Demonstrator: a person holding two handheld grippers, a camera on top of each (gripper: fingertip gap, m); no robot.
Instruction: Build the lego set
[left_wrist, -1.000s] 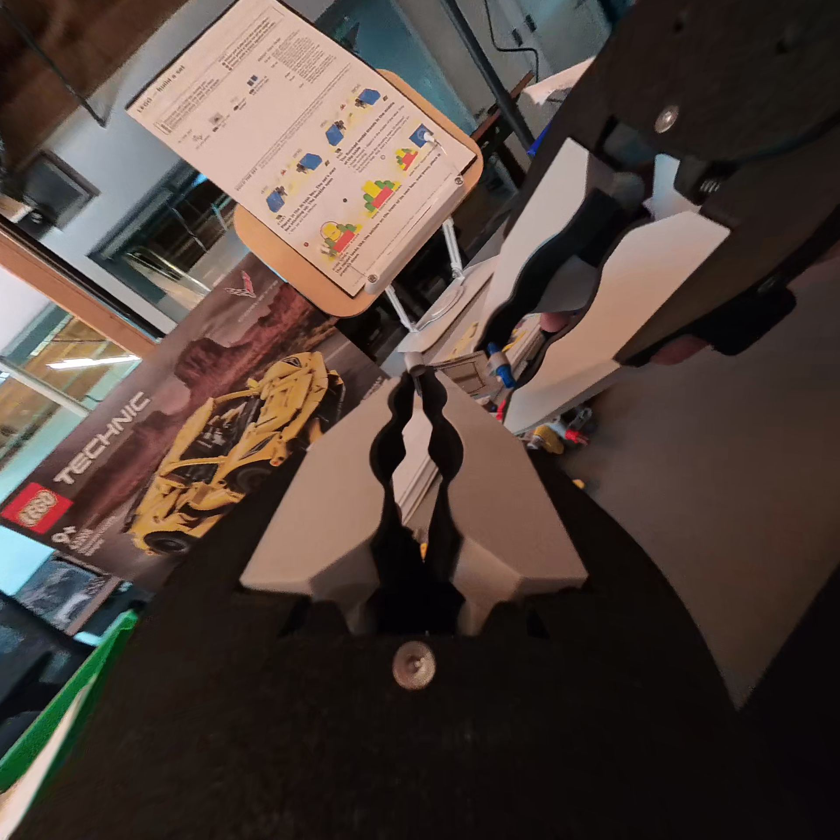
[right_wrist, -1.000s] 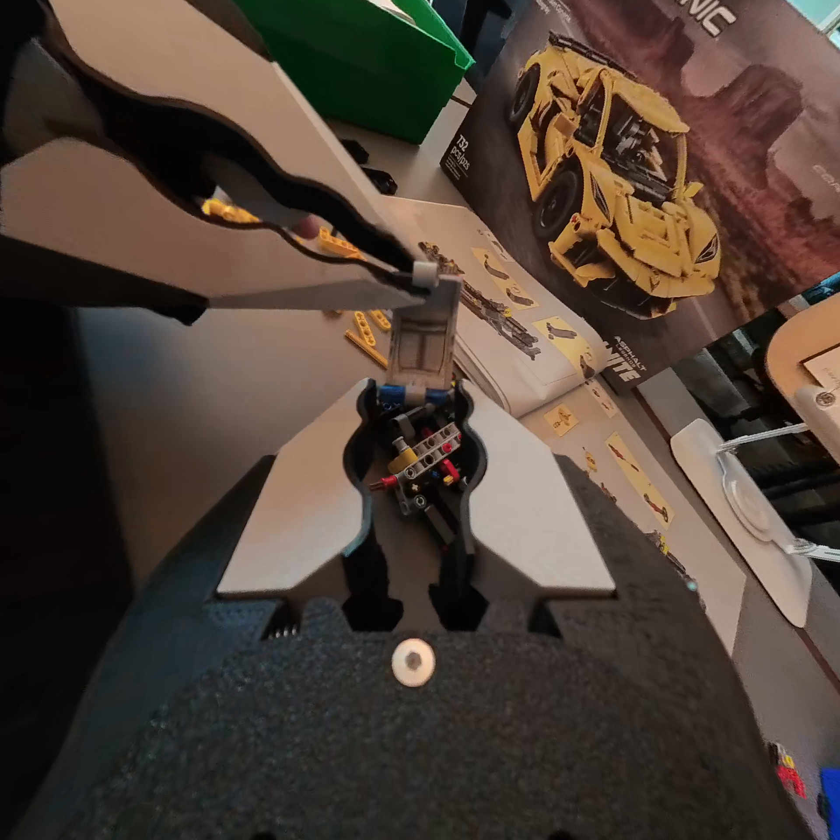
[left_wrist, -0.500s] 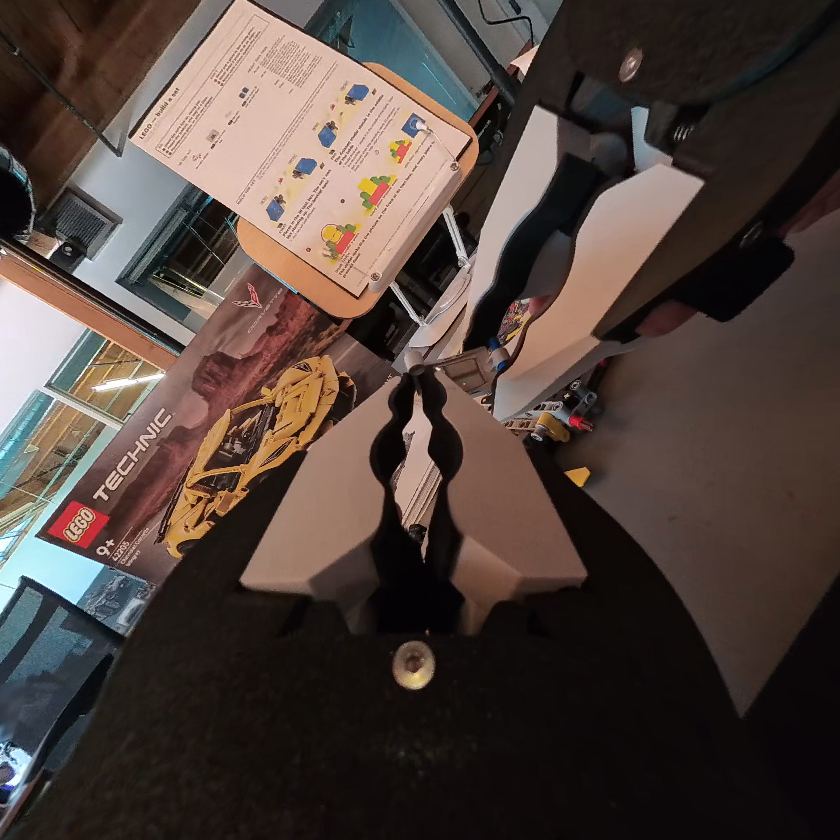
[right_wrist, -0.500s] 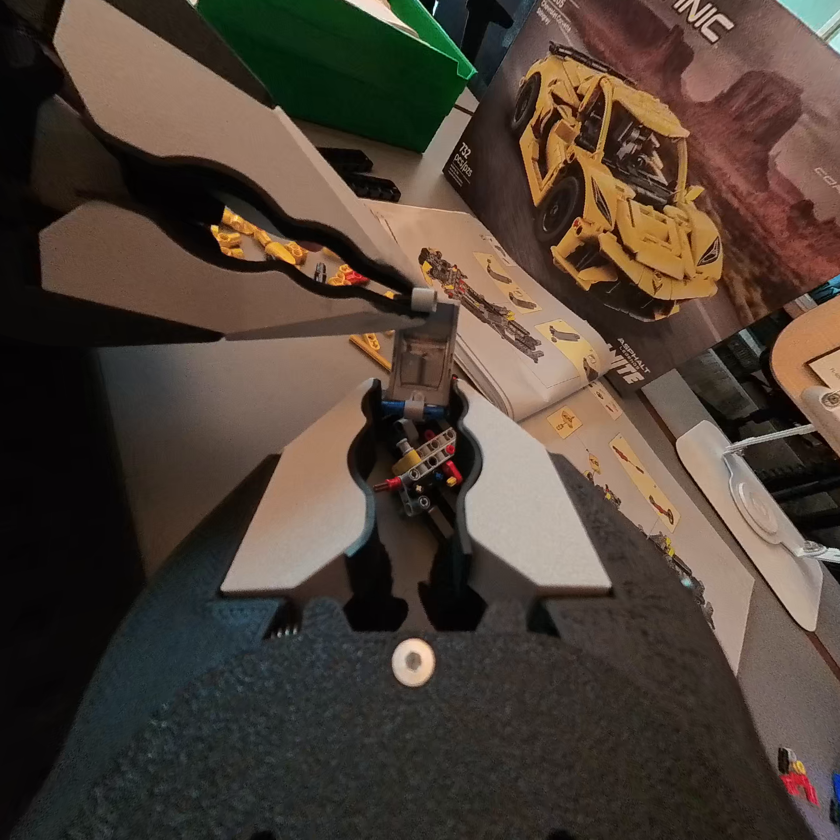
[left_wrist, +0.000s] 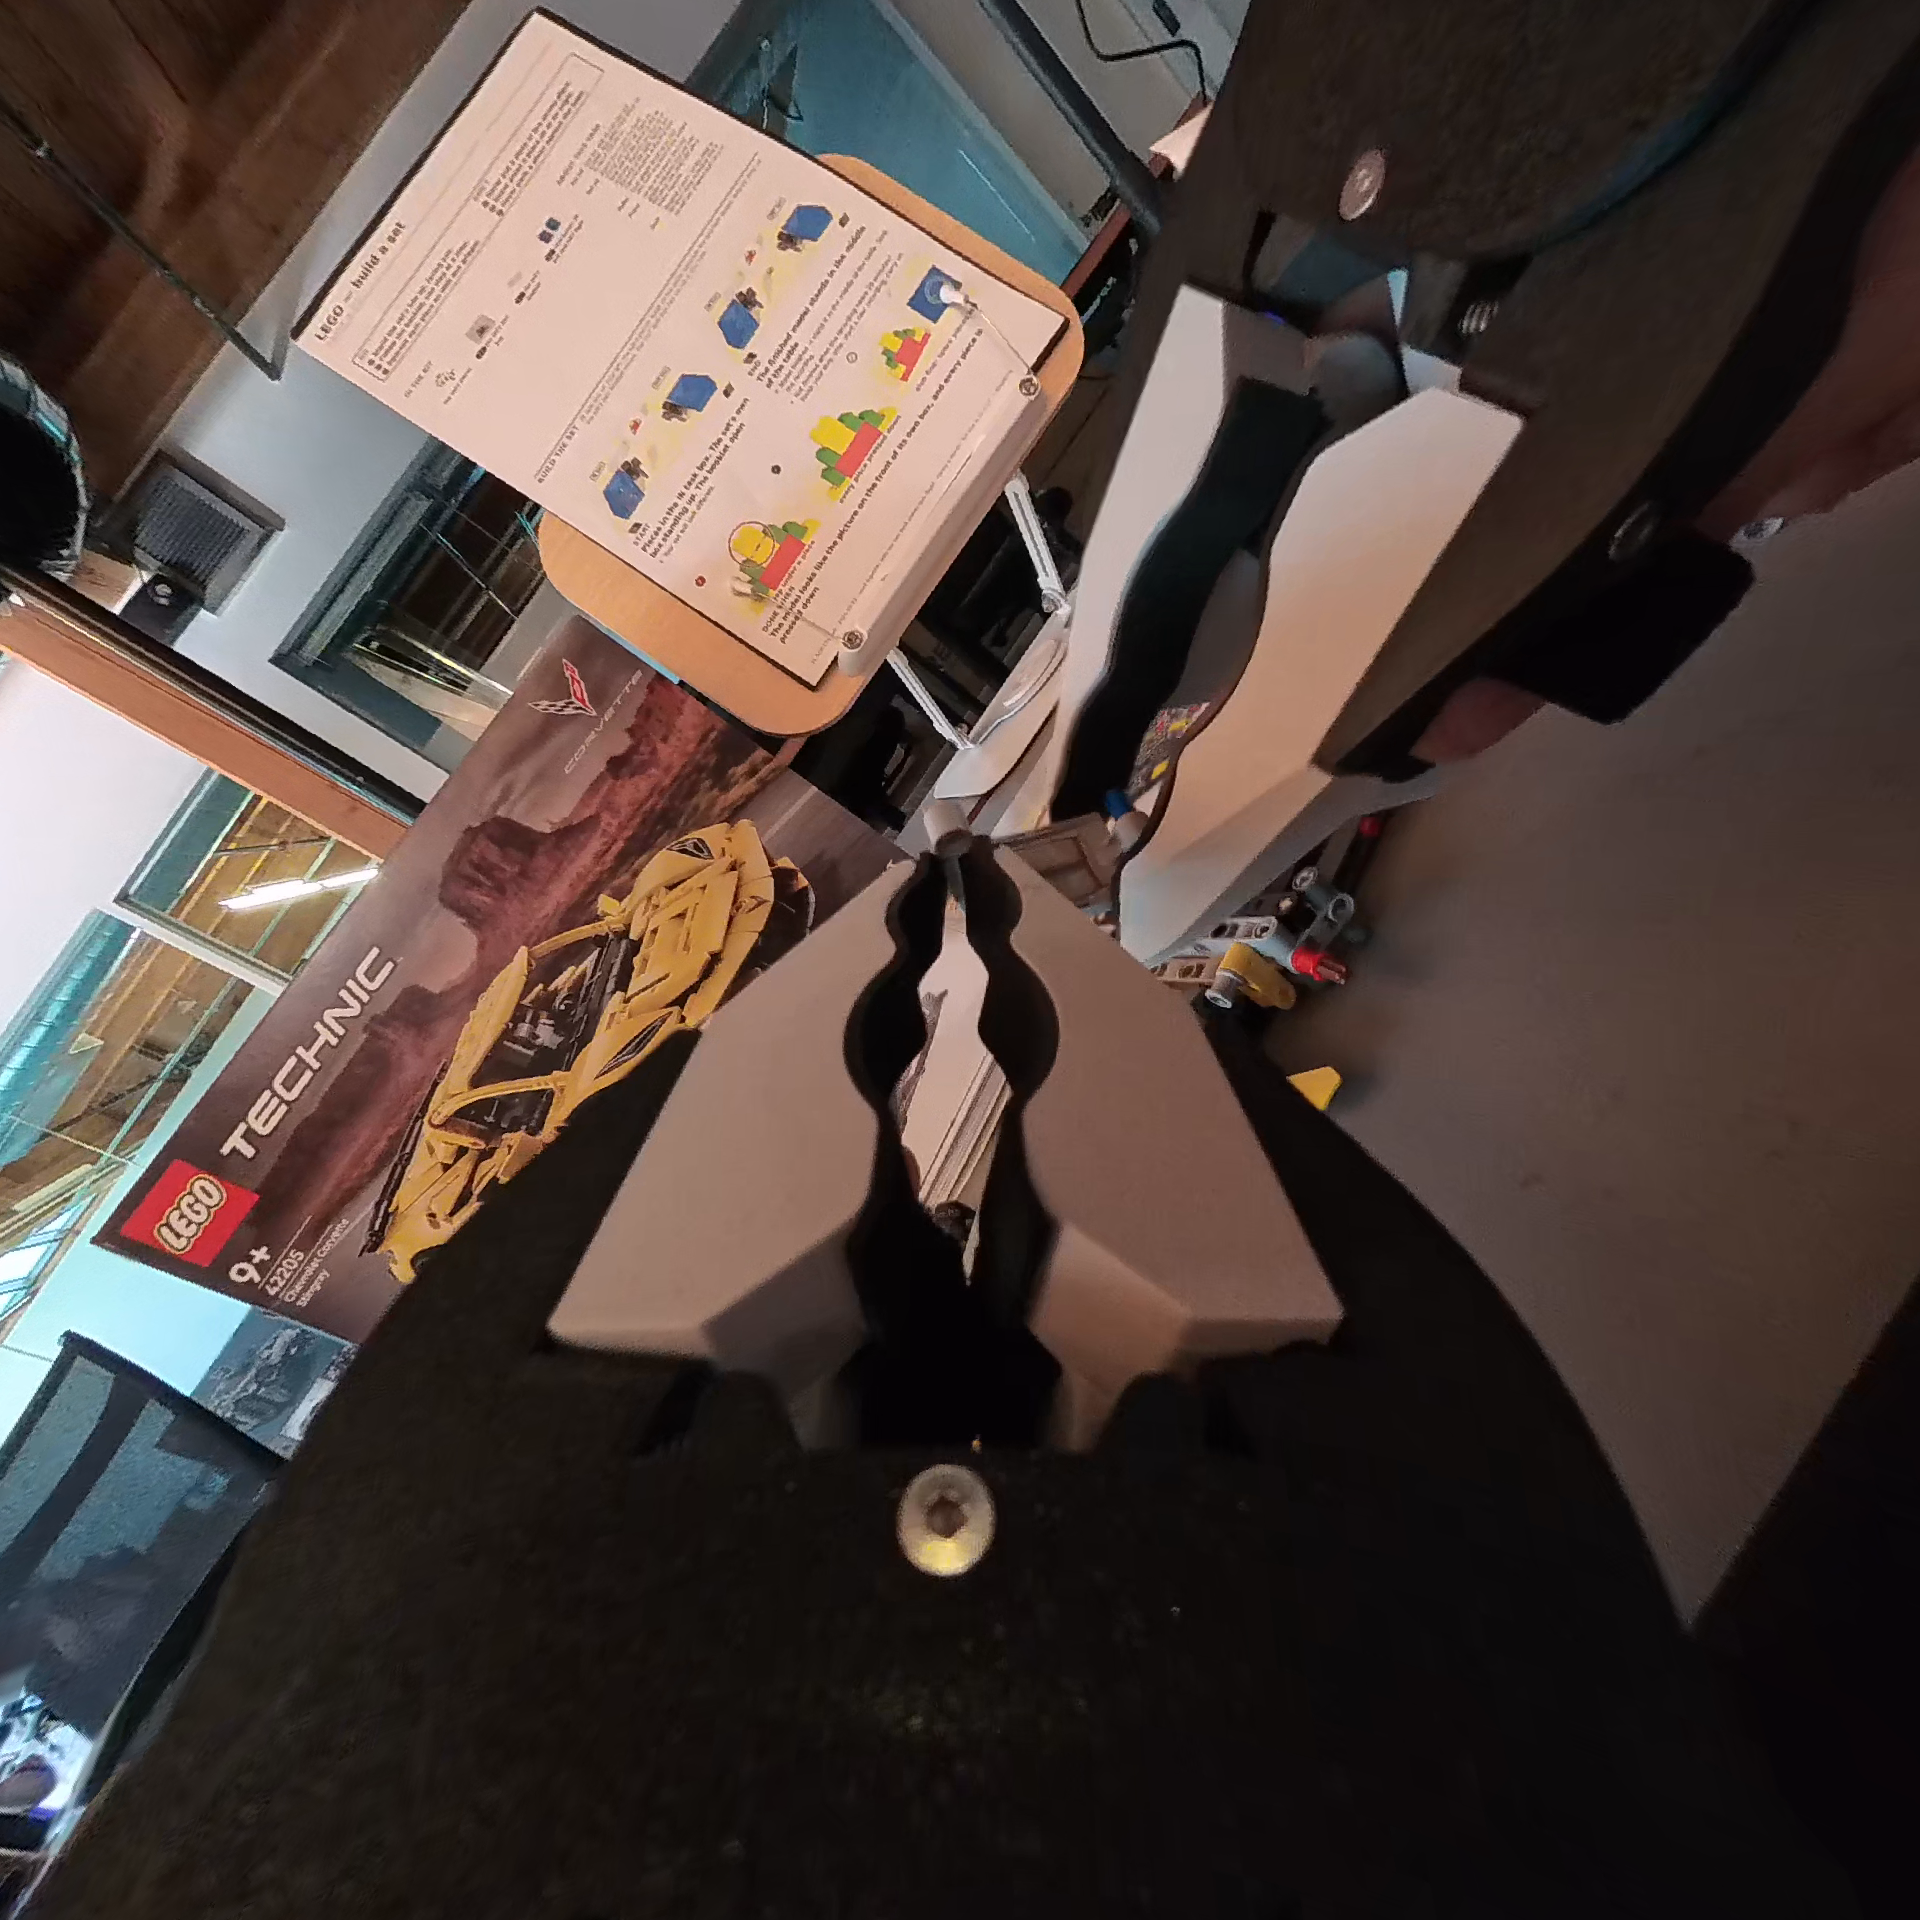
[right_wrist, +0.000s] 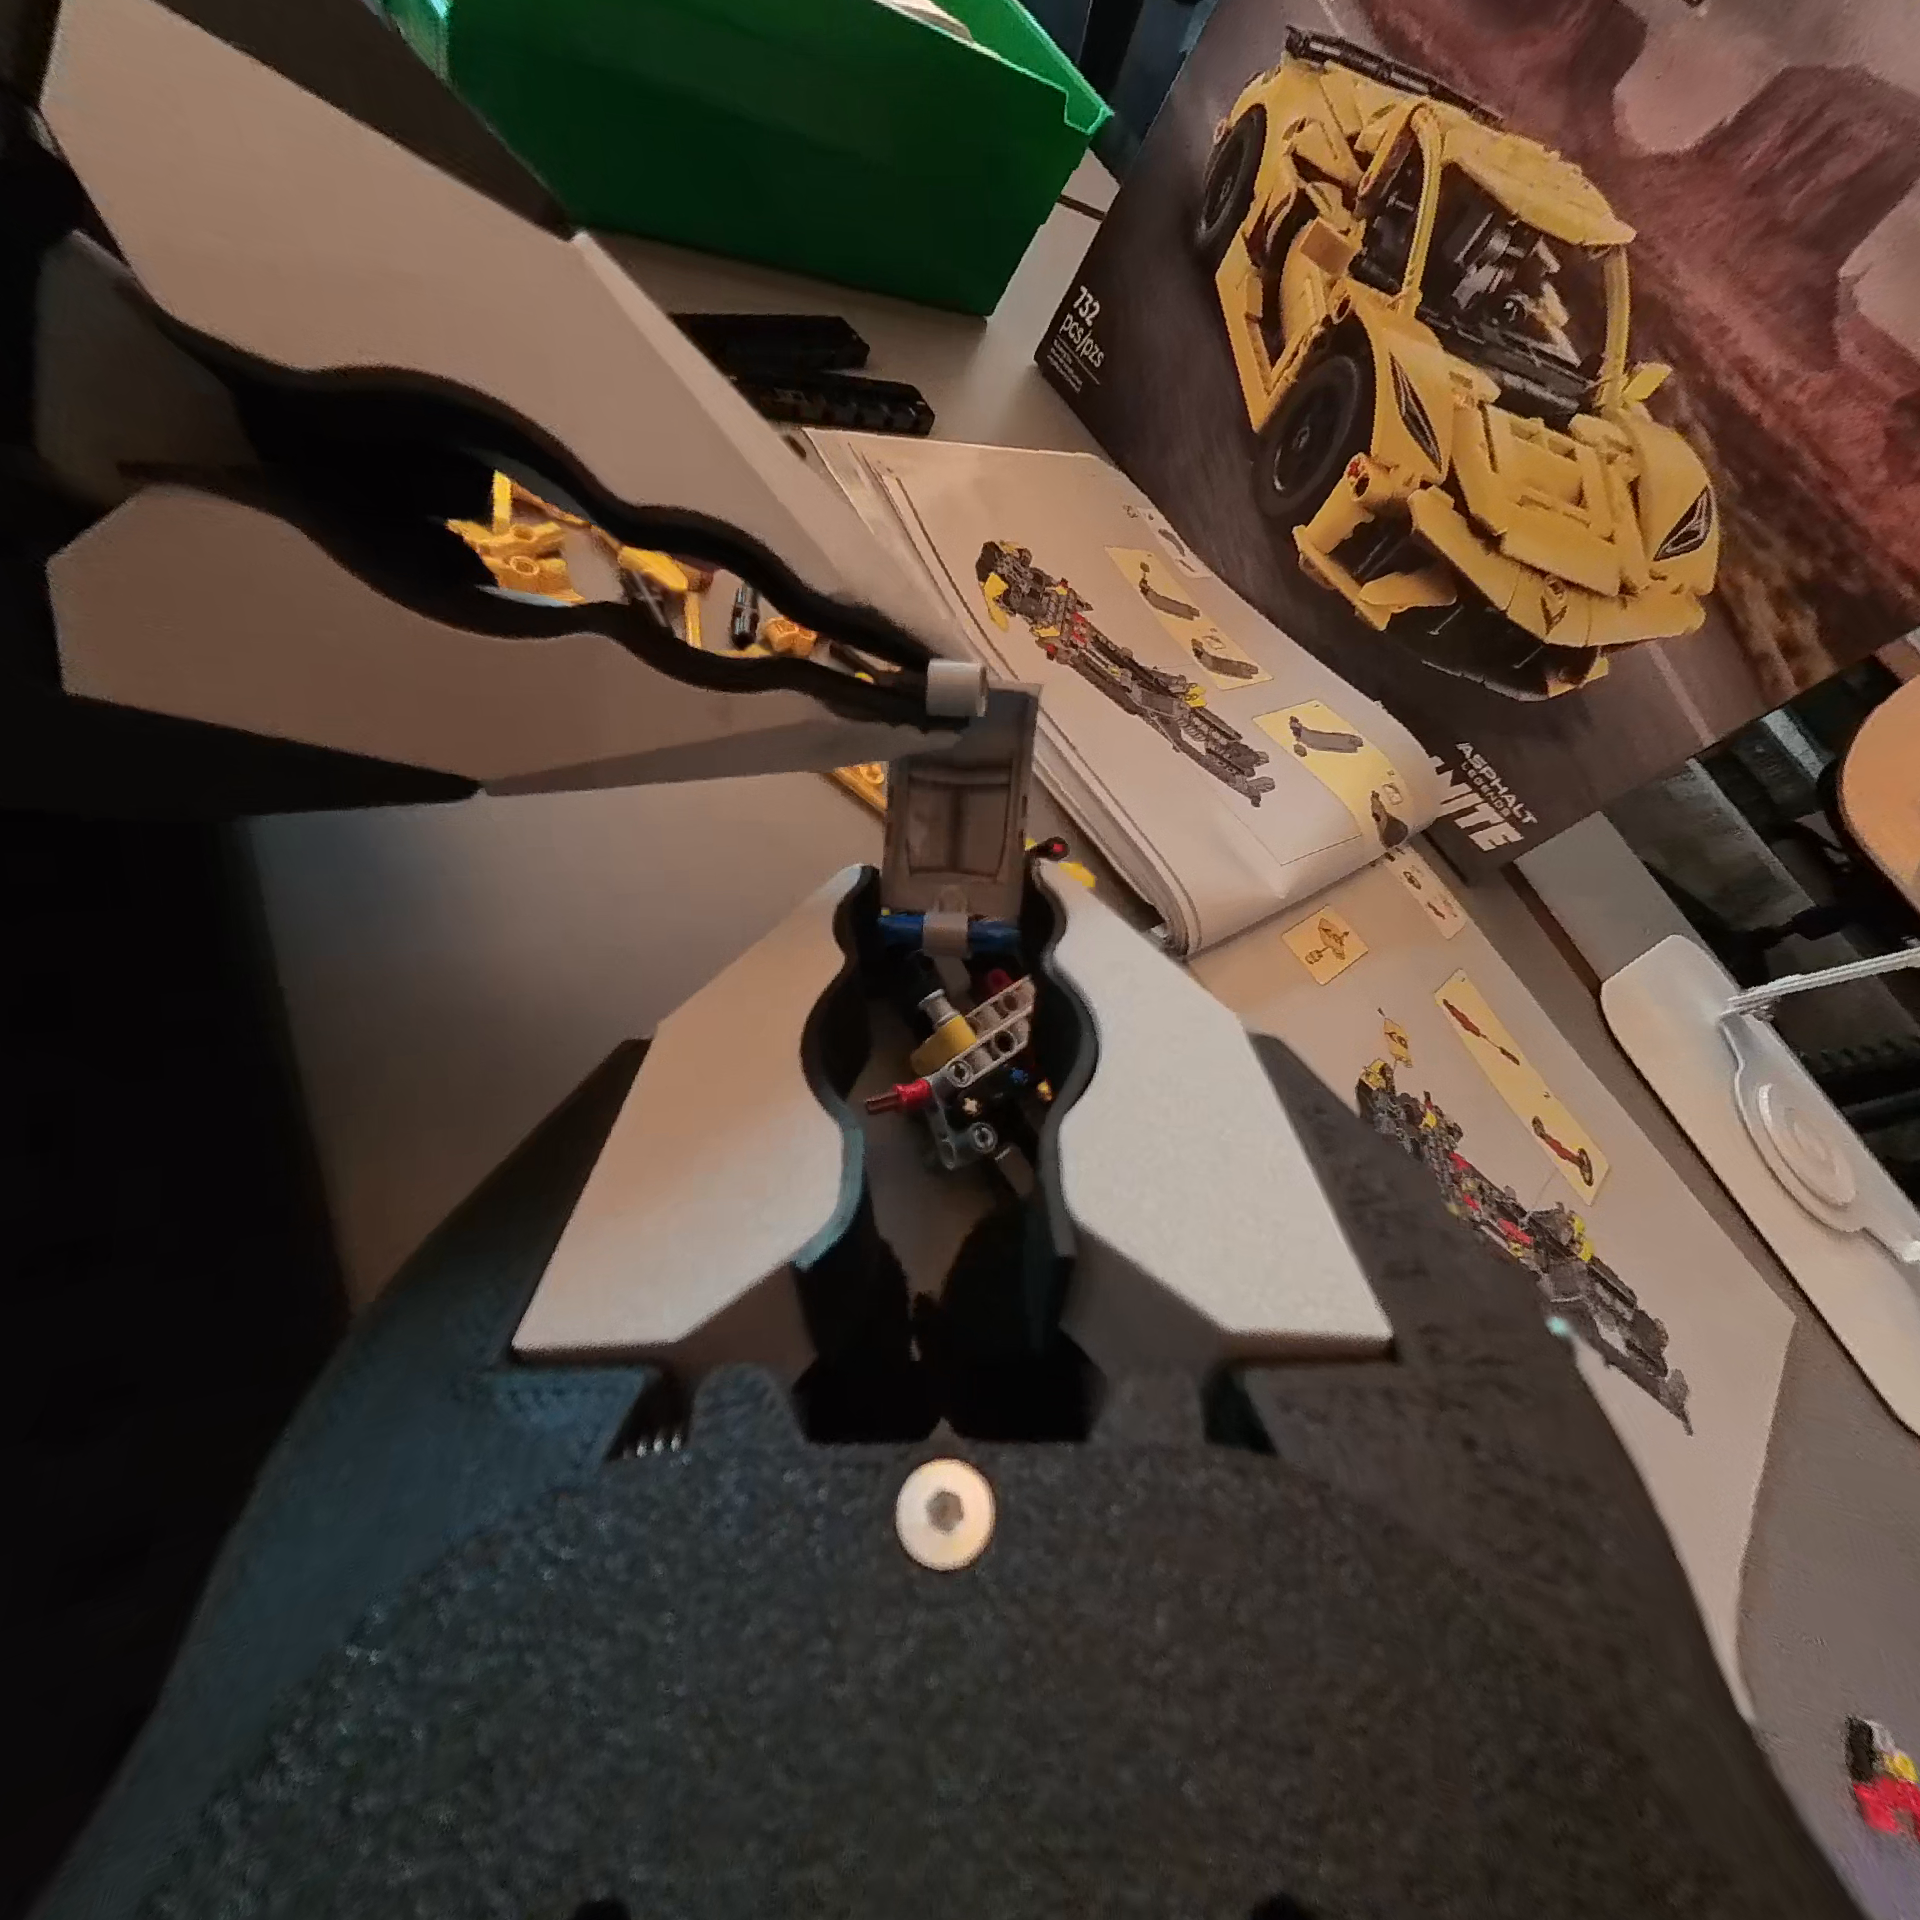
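- Right wrist view: the right claw (right_wrist: 951, 904) is closed on a small Lego sub-assembly (right_wrist: 971, 1049) of grey beams, a yellow connector, a red pin and a blue axle. The assembly sits between the jaws, clear of the counter (right_wrist: 540, 935).
- A grey panel piece (right_wrist: 956, 816) stands upright from the blue axle at the jaw tips.
- The left claw (right_wrist: 914, 691) reaches in from the left, jaws almost fully closed, and pinches a small light-grey bushing (right_wrist: 956, 688) at its tips. The bushing is touching, or just beside, the top corner of the grey panel piece.
- Left wrist view: the left claw (left_wrist: 951, 847) shows the same narrow pinch on the bushing (left_wrist: 948, 821); the right claw (left_wrist: 1153, 821) is just beyond it with the assembly.
- Behind the work lie an open instruction booklet (right_wrist: 1122, 665), the set box (right_wrist: 1455, 364), a green bin (right_wrist: 769, 135), black beams (right_wrist: 821, 364) and loose yellow parts (right_wrist: 582, 561).
- Judged step: seating the bushing on the panel's upper corner. The build appears to be at an early stage.
- Risk 1: the bushing is held only at the tips. An off-axis push could make it pop out and fall among the loose parts.
- Risk 2: the panel appears to hinge on the blue axle. Side force could swing it away or detach it.
- Risk 3: excess push could shift the assembly within the right claw.
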